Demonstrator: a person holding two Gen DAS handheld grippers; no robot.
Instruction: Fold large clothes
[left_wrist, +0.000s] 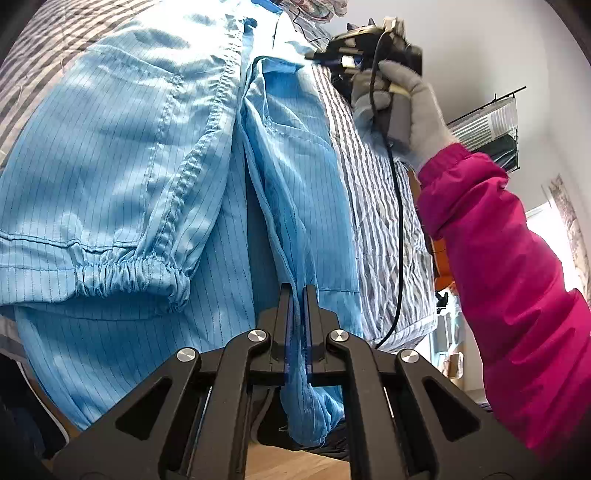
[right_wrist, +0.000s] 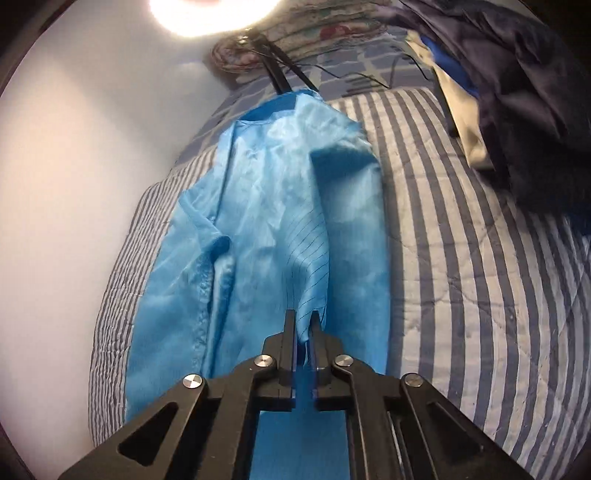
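Striped bed (right_wrist: 461, 258) bears my coat (right_wrist: 266, 221); both claws, left (left_wrist: 298, 295) and right (right_wrist: 304, 321), pinch thin hem; slippery cloth may slide free.

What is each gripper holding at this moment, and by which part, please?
Both hold the blue garment: the left gripper pinches a bunched fold near its hem, the right gripper a fabric edge; which part is unclear.

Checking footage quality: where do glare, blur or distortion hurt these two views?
Right wrist view: a blown-out lamp glares at top; the light blue pinstriped garment looks soft. Left wrist view: sharper, though fisheye bends the grey striped quilt.
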